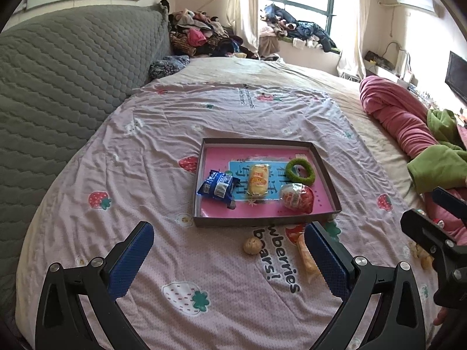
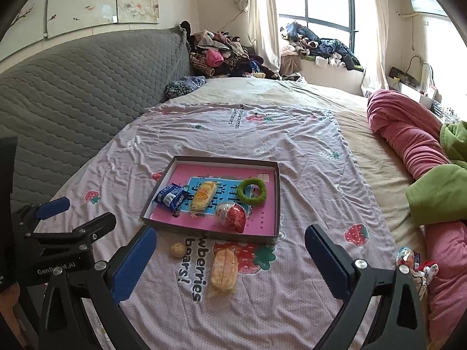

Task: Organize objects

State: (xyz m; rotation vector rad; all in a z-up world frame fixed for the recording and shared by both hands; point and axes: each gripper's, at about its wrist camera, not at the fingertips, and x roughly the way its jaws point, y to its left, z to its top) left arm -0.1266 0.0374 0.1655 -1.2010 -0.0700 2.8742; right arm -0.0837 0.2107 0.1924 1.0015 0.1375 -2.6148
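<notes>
Right wrist view: both grippers, left gripper and right gripper, spread, empty. Tray mid-frame holds four items. Next: grab orange snack pack below tray, then walnut.

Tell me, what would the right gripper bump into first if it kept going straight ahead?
Probably the orange snack packet lying on the bedsheet, just short of the tray. Depth is hard to judge here.
</notes>
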